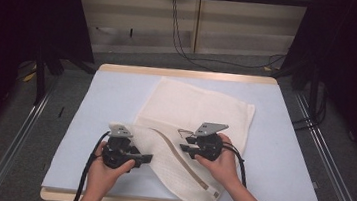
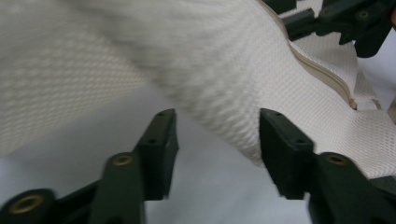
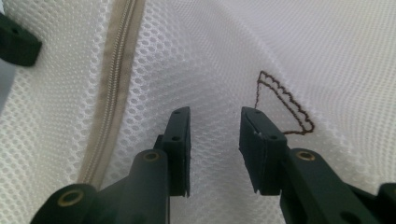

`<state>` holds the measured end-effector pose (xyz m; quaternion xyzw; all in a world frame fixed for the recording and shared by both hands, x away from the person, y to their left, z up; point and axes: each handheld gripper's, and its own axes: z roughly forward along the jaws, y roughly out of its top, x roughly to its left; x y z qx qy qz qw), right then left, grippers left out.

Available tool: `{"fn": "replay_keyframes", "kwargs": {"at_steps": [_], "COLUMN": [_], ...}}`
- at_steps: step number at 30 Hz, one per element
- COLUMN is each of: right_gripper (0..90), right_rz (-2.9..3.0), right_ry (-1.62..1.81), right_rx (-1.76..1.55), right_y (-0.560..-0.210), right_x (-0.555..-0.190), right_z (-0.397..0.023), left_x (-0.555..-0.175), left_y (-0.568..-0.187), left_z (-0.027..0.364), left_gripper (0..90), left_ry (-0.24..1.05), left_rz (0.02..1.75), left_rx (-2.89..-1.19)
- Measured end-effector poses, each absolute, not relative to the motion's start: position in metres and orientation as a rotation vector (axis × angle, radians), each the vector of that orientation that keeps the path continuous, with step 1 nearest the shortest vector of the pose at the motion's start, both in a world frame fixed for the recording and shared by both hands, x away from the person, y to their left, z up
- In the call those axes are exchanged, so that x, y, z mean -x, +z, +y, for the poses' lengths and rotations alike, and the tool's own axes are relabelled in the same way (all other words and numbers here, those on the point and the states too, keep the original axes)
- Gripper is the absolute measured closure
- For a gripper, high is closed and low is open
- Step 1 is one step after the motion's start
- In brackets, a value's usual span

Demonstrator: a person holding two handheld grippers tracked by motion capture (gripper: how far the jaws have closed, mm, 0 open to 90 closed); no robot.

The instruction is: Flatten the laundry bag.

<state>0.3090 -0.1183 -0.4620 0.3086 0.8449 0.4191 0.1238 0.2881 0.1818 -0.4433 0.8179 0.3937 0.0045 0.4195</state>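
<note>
A cream mesh bag lies flat on the pale blue table top, and a beige zipper runs along its near part. My left gripper sits at the bag's near left edge and points right. In the left gripper view its jaws stand open, with a fold of mesh reaching in beside the right jaw. My right gripper hovers over the bag past the zipper. Its jaws stand open a little over flat mesh, between the zipper and a brown stitched outline.
The table has a wooden rim and free blue surface to the left and right of the bag. Metal rails run along both sides on the floor. Cables hang behind the table, and dark curtains close in the sides.
</note>
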Motion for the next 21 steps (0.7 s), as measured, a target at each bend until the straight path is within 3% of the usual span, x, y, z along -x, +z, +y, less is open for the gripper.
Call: {"fn": "replay_keyframes", "kwargs": {"at_steps": [3, 7, 21], "right_gripper": [66.3, 67.5, 70.8], "right_rz": [2.489, 2.515, 2.612], "right_ry": [1.219, 1.215, 1.146], "right_rx": [-0.879, -0.867, -0.790], "right_y": [-0.465, -0.468, -0.479], "right_x": [-0.308, -0.307, -0.299], "right_z": [-0.117, -0.116, -0.111], "left_x": [-0.291, -0.298, -0.307], "left_y": [-0.442, -0.443, -0.431], "left_z": [0.192, 0.210, 0.242], "left_gripper": [31.7, 23.0, 12.9], "left_ry": [0.049, 0.106, 0.139], "left_rz": [1.006, 1.037, 1.080], "left_rx": [-2.042, -2.030, -1.980]}}
